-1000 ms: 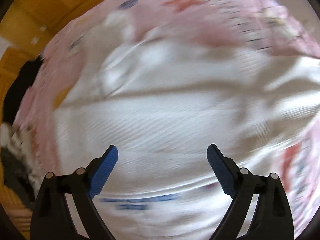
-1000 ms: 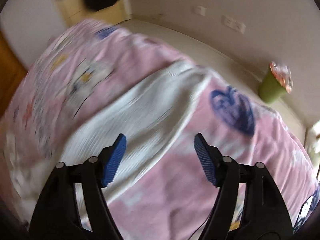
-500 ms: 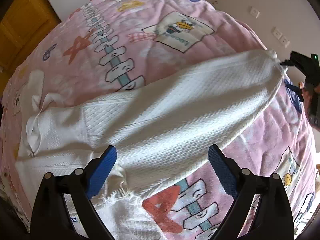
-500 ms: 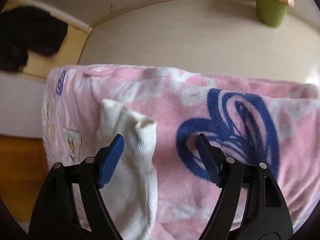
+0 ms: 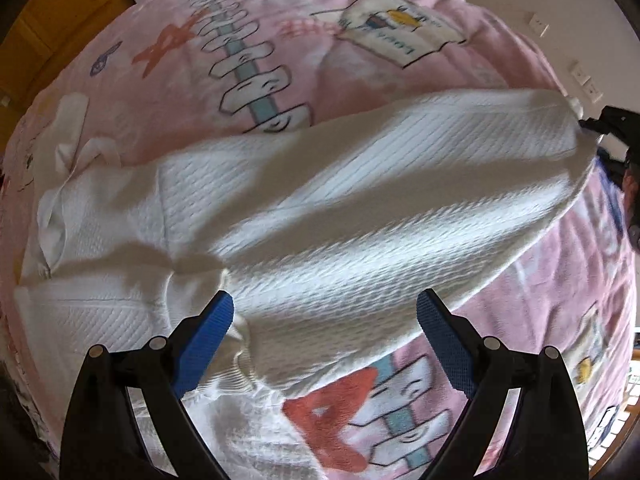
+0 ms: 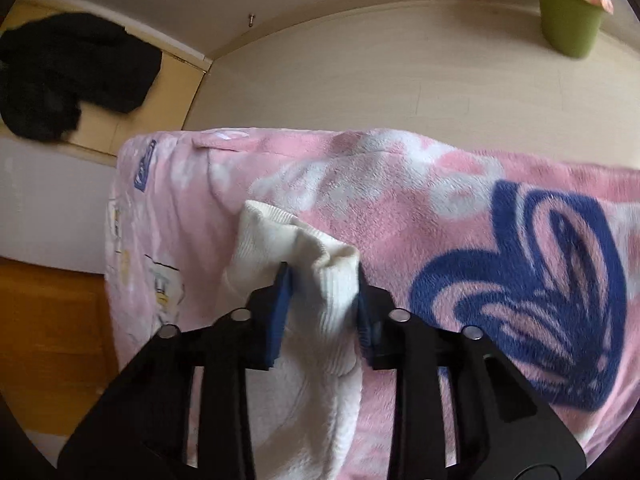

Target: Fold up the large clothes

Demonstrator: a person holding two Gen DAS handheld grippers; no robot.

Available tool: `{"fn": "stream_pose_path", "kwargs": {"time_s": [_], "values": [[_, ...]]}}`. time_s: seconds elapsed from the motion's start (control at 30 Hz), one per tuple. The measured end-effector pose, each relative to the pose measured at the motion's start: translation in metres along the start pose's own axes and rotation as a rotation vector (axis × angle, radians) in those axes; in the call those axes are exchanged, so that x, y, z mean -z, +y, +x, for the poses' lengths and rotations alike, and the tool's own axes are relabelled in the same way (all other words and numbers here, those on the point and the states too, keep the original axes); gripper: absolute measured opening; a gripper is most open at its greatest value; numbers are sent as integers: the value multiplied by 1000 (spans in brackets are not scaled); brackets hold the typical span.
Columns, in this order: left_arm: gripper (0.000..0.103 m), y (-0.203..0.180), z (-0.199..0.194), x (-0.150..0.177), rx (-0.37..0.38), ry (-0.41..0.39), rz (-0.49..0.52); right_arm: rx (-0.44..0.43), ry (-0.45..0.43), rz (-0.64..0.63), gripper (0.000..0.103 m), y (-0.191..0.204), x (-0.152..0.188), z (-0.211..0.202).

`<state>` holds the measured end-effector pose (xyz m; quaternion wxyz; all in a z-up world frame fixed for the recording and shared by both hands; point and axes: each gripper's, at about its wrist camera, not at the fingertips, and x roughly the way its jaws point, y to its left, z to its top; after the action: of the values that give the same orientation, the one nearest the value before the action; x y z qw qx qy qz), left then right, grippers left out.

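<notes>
At the lower centre of the right wrist view, the right gripper (image 6: 322,308) is closing its blue pads on the ribbed cuff (image 6: 320,256) of a white sweater sleeve, which sits between them near the edge of a pink blanket (image 6: 400,184). In the left wrist view, the left gripper (image 5: 325,320) hangs with jaws wide apart over the white sweater (image 5: 320,216), spread across the frame's middle, holding nothing. This looks like the sleeve-folding step; next, the cuff likely needs carrying inward over the sweater's body.
</notes>
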<state>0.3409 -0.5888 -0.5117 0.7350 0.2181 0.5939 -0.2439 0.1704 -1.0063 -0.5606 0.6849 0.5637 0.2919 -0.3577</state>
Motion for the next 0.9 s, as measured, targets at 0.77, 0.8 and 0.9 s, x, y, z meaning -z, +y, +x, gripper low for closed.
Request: {"fn": "stream_pose_path", "kwargs": {"time_s": [0.77, 0.8, 0.9], "values": [[90, 103, -39, 25, -188, -98, -102, -156, -63, -348, 11, 124, 62, -103], [90, 109, -38, 28, -199, -99, -110, -158, -69, -365, 11, 133, 70, -107], [90, 126, -36, 38, -229, -102, -122, -166, -54, -412, 11, 153, 94, -110]]}}
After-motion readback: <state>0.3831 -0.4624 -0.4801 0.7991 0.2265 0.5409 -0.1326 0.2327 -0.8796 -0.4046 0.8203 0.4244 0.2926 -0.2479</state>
